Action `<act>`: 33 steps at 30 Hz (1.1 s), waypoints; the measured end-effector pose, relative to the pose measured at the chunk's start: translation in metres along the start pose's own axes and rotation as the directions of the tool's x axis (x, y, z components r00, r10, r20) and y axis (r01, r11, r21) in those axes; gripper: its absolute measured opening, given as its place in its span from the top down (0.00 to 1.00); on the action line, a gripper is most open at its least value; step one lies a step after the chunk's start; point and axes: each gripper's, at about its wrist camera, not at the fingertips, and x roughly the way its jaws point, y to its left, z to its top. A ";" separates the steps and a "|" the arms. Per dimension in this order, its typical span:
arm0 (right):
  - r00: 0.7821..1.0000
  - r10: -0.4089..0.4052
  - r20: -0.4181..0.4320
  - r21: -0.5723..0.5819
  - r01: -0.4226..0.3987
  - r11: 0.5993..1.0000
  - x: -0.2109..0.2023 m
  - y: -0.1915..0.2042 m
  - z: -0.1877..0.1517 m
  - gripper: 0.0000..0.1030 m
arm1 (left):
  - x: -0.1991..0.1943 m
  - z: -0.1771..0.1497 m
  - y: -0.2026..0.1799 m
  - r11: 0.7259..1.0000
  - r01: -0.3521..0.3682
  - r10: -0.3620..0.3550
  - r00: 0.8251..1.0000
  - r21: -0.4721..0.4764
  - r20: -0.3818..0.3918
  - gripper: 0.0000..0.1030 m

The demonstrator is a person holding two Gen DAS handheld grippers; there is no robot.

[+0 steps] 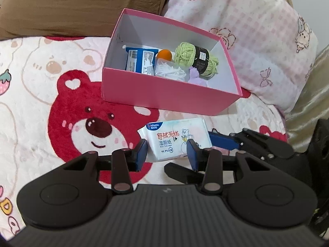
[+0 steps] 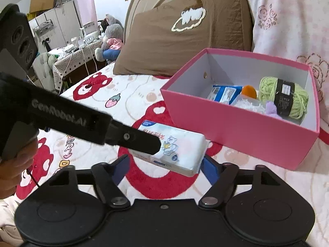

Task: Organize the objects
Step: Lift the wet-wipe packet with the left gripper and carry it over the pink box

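A white wet-wipes pack (image 1: 174, 138) (image 2: 181, 150) hangs just above the bear-print blanket, in front of a pink box (image 1: 164, 90) (image 2: 236, 127). My left gripper (image 1: 167, 151) is shut on the pack, one blue pad on each side; in the right wrist view one of its fingers (image 2: 139, 140) lies across the pack. My right gripper (image 2: 165, 167) brackets the pack's near end. Its right pad is at the pack's corner, while a gap shows beside its left pad. The box holds green yarn (image 1: 195, 59) (image 2: 283, 96), an orange ball (image 1: 164, 54), a blue packet (image 1: 139, 59) and white shreds (image 1: 170, 71).
A brown pillow (image 2: 185, 41) and a pink patterned pillow (image 1: 257, 41) lie behind the box. The red-bear blanket (image 1: 61, 103) covers the bed. A hand (image 2: 12, 164) holds the left gripper. Plush toys (image 2: 111, 35) and a cluttered table (image 2: 72, 55) stand beyond the bed at far left.
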 end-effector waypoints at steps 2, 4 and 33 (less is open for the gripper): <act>1.000 -0.003 0.011 -0.008 0.003 1.000 -0.003 0.002 0.002 0.28 | 0.000 -0.002 -0.003 1.000 -0.014 0.013 1.000 0.013 0.010 0.62; 1.000 -0.020 0.011 -0.026 0.020 0.999 -0.003 0.004 0.004 0.30 | 0.000 -0.002 -0.003 1.000 -0.007 0.007 1.000 0.007 0.012 0.62; 1.000 -0.029 0.005 0.002 0.029 1.000 -0.035 0.024 0.066 0.29 | -0.056 0.052 -0.012 0.985 0.041 -0.044 0.999 0.169 0.019 0.62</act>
